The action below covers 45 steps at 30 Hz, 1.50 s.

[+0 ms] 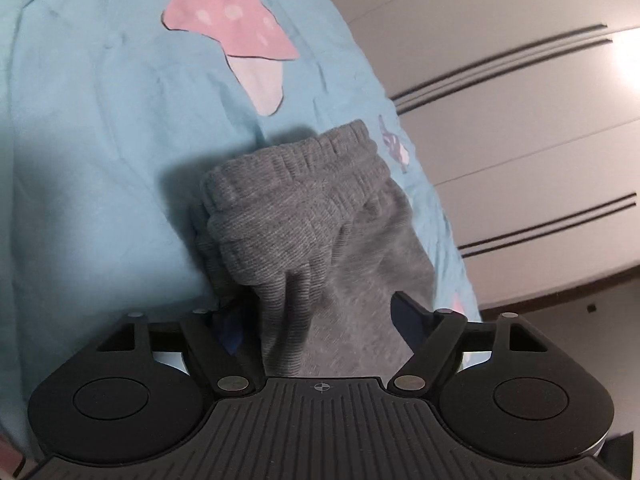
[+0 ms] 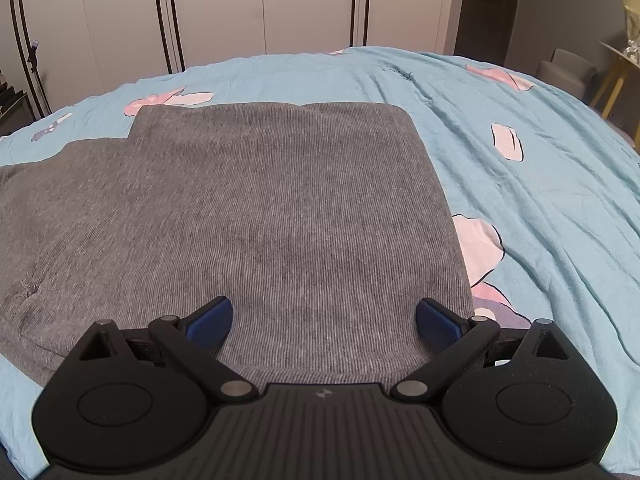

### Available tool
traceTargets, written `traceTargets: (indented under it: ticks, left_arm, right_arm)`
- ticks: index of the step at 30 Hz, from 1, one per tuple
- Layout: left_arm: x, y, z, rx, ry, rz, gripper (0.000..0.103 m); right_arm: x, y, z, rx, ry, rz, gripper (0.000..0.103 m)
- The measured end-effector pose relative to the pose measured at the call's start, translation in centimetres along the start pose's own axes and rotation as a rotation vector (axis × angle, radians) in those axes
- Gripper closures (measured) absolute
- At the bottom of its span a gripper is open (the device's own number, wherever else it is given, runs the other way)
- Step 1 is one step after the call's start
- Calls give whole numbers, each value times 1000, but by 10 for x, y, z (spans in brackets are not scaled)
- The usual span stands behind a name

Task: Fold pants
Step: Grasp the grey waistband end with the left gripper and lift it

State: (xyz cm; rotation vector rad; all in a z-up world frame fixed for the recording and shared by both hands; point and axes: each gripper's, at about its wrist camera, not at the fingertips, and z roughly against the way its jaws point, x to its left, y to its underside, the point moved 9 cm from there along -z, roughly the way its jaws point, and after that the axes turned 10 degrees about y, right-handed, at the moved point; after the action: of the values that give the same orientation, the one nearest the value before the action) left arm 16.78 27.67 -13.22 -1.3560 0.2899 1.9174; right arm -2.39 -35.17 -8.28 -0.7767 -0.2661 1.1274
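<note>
Landmark: the grey pants [image 2: 256,216] are taken as reference; they are spread flat on the light blue bedspread [image 2: 540,184] of a bed, folded to a broad panel with a straight far edge.

Pants, cuff end: in the left wrist view a ribbed, elastic cuff [image 1: 296,168] is seen bunched and raised above the bedspread; the leg fabric is draped back from it toward the camera.

Left hand-held gripper [image 1: 316,320]: it is tilted and pointed downward at the cuff end; the jaws are spread wide; the grey fabric is seen lying between the blue pads [image 1: 408,316] without being pinched.

Right hand-held gripper [image 2: 324,320]: it is angled steeply downward over the near edge of the pants; the jaws are held wide apart; both blue pads [image 2: 208,324] are seen just above the flat fabric, with nothing clamped.

Bedspread print: pink and white mushroom shapes [image 1: 236,36] are shown beyond the cuff.

Behind the pants: pale wardrobe doors [image 2: 308,4] are seen past the bed.
</note>
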Motion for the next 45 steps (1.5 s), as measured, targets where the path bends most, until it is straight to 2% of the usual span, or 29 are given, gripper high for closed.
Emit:
traceTargets:
  ticks: [4, 6, 10, 13, 15, 19, 21, 26, 30, 31, 32, 37, 39, 41, 45]
  left_arm:
    - [3, 0, 0, 8, 16, 5, 26]
    - [3, -1, -6, 13, 27, 8, 22]
    - [2, -2, -9, 45, -40, -9, 30]
    - [8, 0, -4, 49, -38, 13, 34]
    - [12, 0, -1, 45, -30, 33, 38]
    - [25, -2, 5, 28, 7, 135, 42]
    - [30, -3, 6, 24, -1, 184, 49]
    - [31, -3, 3, 29, -14, 199, 49]
    - [32, -4, 10, 19, -37, 185, 42]
    - [35, -5, 14, 8, -63, 179, 37]
    - [37, -6, 18, -3, -76, 173, 37]
    - [33, -9, 12, -12, -45, 152, 22]
    - [26, -11, 8, -23, -37, 122, 12]
    - [20, -13, 2, -36, -28, 64, 11]
    - [13, -13, 0, -58, 21, 17, 14]
  right_arm:
    - [0, 0, 1, 1, 1, -2, 5]
    - [1, 0, 1, -2, 3, -1, 5]
    - [0, 0, 0, -5, 3, -2, 5]
    - [1, 0, 0, -4, 4, -3, 5]
    - [1, 0, -1, -3, 8, -4, 5]
    - [0, 0, 0, -5, 8, -5, 5]
    - [1, 0, 0, -6, 9, -4, 5]
    - [1, 0, 0, -5, 10, -3, 5]
    - [1, 0, 0, -4, 9, -5, 5]
    - [1, 0, 0, -4, 10, -5, 5]
    - [1, 0, 0, -4, 10, -4, 5]
    - [1, 0, 0, -5, 10, -5, 5]
    - [1, 0, 0, -5, 10, -5, 5]
    - [1, 0, 0, -5, 11, -5, 5]
    - [1, 0, 0, -5, 13, -5, 5]
